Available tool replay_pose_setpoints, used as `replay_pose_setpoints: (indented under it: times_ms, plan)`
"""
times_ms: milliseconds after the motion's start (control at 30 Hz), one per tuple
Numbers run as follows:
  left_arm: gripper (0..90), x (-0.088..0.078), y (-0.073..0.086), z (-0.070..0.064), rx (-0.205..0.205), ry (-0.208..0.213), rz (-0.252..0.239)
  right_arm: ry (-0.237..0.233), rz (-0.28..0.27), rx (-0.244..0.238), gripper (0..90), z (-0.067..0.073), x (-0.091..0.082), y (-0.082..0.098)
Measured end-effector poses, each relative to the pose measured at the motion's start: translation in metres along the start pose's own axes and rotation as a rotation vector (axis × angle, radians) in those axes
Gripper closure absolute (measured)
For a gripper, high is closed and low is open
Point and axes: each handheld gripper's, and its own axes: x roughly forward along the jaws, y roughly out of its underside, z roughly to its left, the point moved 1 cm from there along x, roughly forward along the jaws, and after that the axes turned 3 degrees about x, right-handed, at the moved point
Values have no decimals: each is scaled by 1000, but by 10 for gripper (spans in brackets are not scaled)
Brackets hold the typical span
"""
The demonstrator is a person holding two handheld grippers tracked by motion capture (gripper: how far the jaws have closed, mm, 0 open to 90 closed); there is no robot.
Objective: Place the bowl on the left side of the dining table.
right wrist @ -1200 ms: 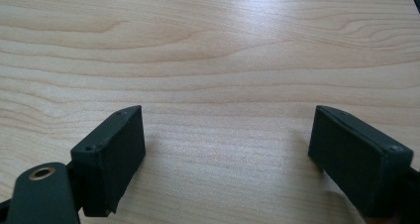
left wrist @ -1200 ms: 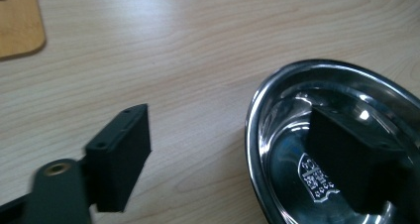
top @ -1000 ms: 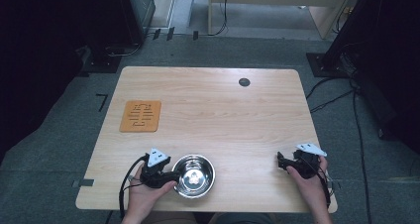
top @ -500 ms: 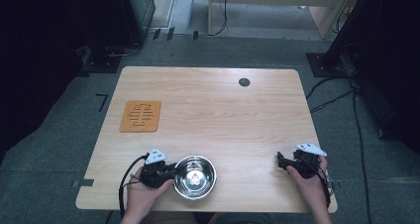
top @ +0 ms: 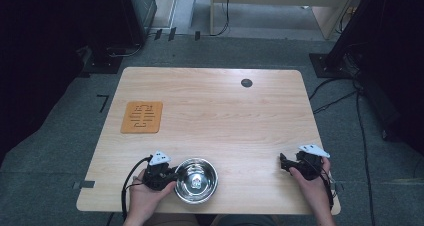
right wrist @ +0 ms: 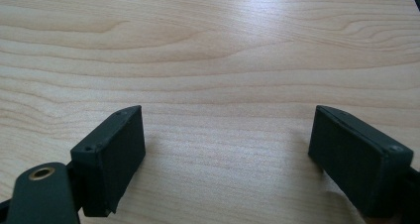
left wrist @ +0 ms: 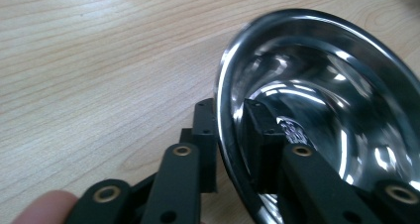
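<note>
One grasp is made: our left claw (left wrist: 228, 149) has just closed on the shiny round steel bowl's (top: 196, 180) rim. We hold our right claw (right wrist: 228, 154) wide open and empty above the pale wooden counter (top: 210, 116); lifting and placing the bowl remain, we judge.

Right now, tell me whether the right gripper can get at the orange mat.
Probably not without a long reach: the right gripper sits open at the near right corner, the orange mat lies far across the table. Nothing blocks the way.
</note>
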Motion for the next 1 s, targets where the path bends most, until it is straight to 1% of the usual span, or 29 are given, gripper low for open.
replay_pose_setpoints:
  times_ms: [67,167,233,267,367,433,567,833,867,900,933,967,1000]
  plan:
    - [805,-1,0,2,-8,20,1,0,0,0,137,0,0,0]
    - [816,-2,0,5,-35,58,-7,0,0,0,138,0,0,0]
    - [825,-4,-1,7,-53,87,-22,0,0,0,138,0,0,0]
    - [829,-6,-2,7,-55,98,-28,0,0,0,138,0,0,0]
    - [838,-9,-3,9,-62,120,-46,0,0,0,137,0,0,0]
    - [844,-12,-4,11,-77,137,-64,0,0,-1,138,0,0,0]
    - [848,-16,-4,14,-75,114,-78,0,0,0,138,0,0,0]
    - [848,-21,-5,21,-95,106,-94,0,0,0,138,0,0,0]
    - [848,-23,-5,24,-102,101,-107,0,0,0,138,0,0,0]
    - [848,-23,-5,24,-102,101,-107,0,0,0,138,0,0,0]
    - [848,-26,-6,27,-117,102,-123,0,0,0,138,0,0,0]
    - [848,-26,-6,27,-117,102,-123,0,0,0,138,0,0,0]
    - [848,-29,-7,31,-124,95,-138,0,0,0,137,0,0,0]
